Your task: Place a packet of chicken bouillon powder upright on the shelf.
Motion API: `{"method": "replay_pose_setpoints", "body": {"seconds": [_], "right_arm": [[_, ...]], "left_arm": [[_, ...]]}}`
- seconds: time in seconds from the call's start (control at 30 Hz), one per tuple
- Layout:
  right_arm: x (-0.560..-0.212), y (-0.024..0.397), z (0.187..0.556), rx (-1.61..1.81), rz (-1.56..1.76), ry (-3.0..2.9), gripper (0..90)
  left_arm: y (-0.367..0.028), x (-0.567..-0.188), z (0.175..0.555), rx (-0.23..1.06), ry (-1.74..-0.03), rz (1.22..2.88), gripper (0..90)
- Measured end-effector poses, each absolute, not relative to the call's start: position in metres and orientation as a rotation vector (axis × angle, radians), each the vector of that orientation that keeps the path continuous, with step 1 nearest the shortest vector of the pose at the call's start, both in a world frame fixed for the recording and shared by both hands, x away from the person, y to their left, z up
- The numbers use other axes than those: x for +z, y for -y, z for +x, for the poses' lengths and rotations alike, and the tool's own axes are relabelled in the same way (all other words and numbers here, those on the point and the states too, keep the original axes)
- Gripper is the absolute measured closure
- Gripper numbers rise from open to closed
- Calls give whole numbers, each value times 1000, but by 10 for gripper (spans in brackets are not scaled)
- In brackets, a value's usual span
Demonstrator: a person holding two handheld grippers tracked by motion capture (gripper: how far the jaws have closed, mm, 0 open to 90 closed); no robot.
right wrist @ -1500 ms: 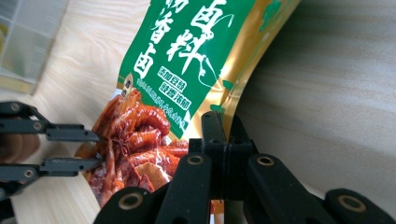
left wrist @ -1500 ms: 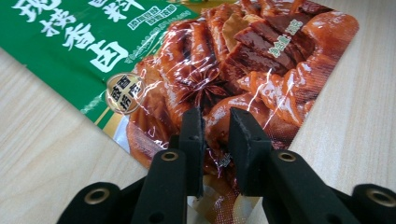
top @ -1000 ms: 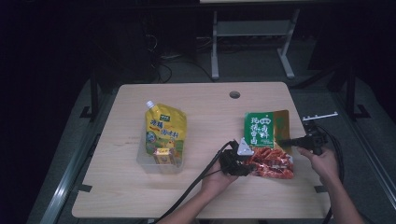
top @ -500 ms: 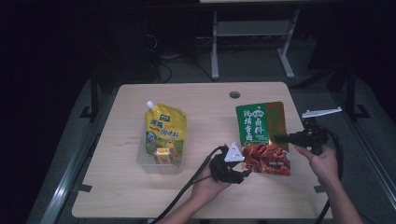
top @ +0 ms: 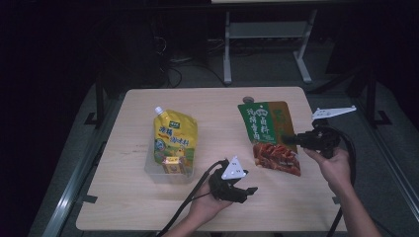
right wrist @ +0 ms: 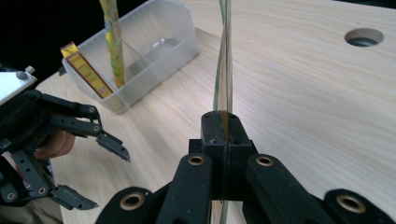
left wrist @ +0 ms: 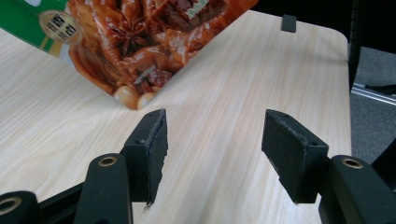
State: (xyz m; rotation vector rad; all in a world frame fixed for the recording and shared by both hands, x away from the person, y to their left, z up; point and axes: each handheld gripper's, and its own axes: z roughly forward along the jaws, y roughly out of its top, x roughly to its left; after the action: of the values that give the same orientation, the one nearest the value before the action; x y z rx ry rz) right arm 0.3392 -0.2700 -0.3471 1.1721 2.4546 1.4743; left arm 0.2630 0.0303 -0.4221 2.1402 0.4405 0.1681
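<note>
On table point(top: 148, 207): two pouches point(top: 268, 136), one bin point(top: 153, 171).

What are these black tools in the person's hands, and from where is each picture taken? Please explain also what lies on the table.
A person holds a hand-held tool with two jaws in each hand; no robot arm is there. The high view looks down on the wooden table. Each other picture comes from a camera riding on one gripper, looking along its jaws.

The right gripper is shut on the edge of a green and red food pouch and holds it up. The left gripper is open with nothing between its jaws, which have just been opening; the pouch hangs just ahead of them. On the table's left stands a clear bin holding a yellow spout pouch.
</note>
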Motion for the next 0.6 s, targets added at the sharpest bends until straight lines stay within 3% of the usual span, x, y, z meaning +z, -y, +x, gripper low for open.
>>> {"method": "replay_pose_setpoints", "body": {"seconds": [0.6], "right_arm": [[-333, 254, 347, 1553, 1074, -2446, 897]], "left_arm": [[-56, -423, 250, 149, -406, 2138, 327]]}}
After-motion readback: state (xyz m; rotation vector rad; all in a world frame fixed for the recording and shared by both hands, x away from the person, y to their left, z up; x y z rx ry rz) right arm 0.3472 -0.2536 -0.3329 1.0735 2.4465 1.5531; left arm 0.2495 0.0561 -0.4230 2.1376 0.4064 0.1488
